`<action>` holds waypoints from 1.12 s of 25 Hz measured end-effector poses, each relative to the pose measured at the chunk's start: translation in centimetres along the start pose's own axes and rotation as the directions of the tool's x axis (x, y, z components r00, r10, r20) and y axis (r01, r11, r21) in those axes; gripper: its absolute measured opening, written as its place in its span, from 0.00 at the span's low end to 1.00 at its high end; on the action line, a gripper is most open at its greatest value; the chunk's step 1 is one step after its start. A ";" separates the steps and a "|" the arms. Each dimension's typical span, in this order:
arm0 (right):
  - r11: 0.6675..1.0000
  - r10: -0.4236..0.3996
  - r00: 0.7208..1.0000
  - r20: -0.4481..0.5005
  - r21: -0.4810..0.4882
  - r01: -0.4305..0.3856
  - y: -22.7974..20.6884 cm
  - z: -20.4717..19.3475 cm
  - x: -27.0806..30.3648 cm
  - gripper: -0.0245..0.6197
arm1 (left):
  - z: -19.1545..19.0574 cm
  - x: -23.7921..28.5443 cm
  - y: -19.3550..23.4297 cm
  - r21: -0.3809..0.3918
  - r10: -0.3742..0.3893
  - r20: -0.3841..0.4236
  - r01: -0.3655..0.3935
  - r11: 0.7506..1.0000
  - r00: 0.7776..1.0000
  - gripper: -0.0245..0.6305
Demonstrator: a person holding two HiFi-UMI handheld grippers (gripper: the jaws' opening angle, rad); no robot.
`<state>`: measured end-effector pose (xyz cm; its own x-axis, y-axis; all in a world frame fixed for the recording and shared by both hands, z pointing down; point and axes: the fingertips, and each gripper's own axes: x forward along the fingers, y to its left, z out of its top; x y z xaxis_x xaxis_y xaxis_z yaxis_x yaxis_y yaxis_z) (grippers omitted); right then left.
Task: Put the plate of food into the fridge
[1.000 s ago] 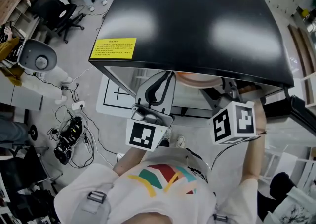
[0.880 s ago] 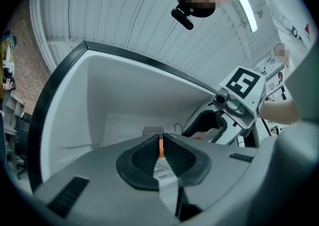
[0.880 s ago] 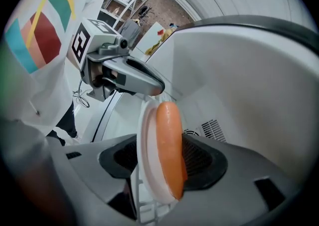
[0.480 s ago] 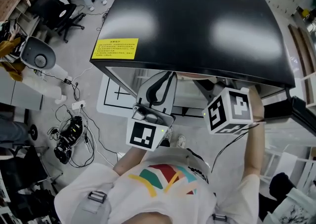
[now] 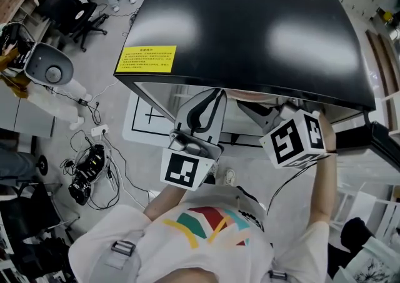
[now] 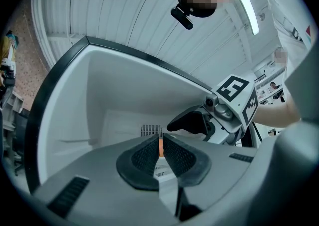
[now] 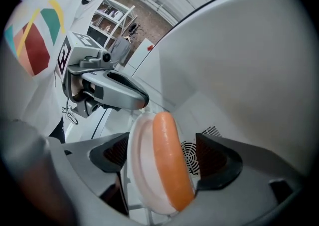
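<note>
1. The right gripper (image 7: 164, 157) is opening its jaws around the plate (image 7: 139, 170) of sausage (image 7: 172, 165), inside the fridge (image 5: 250, 19).
2. Draw it straight out of the fridge, without brushing the plate.
3. The left gripper (image 6: 160, 154), jaws pressed together and empty, should not get in the way.

In the head view the right gripper (image 7: 167, 156) has moved. 1 second ago its marker cube (image 5: 295, 142) hung lower, below the front edge of the fridge (image 5: 250, 25). 0.5 seconds ago it had risen and slid a little left. Now it sits slightly further right again, close under that edge and turned so 1 face shows broadly. Its jaws are opening, with the plate (image 7: 141, 162) and its sausage (image 7: 172, 170) between them and a gap showing beside the pad at the view's right. The head camera has drifted slightly too, so the yellow label (image 5: 150, 59) sits a touch higher and further right.
</note>
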<state>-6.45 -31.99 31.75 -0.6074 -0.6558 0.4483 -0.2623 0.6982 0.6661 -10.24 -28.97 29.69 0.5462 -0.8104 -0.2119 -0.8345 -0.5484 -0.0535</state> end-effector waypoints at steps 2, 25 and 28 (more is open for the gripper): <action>1.000 -0.001 1.000 0.007 -0.004 0.001 0.1 0.1 -0.1 0.64 | 0.1 0.0 0.0 -0.001 0.000 -0.001 0.000 1.000 1.000 0.08; 0.801 -0.407 0.845 0.346 0.581 0.148 -1.0 2.7 -10.0 0.72 | 1.8 -0.4 -0.3 0.011 0.011 0.035 -0.011 1.000 0.999 0.08; 0.710 -0.507 0.789 0.347 0.688 0.154 -0.4 2.0 -12.4 0.71 | 1.8 -0.8 -0.4 0.006 0.021 0.033 -0.021 1.000 0.999 0.08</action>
<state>-0.31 -23.54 24.67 -0.6064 -0.7719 -0.1911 -0.7951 0.5921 0.1315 -10.49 -27.72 28.08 0.5263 -0.8142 -0.2451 -0.8460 -0.5303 -0.0548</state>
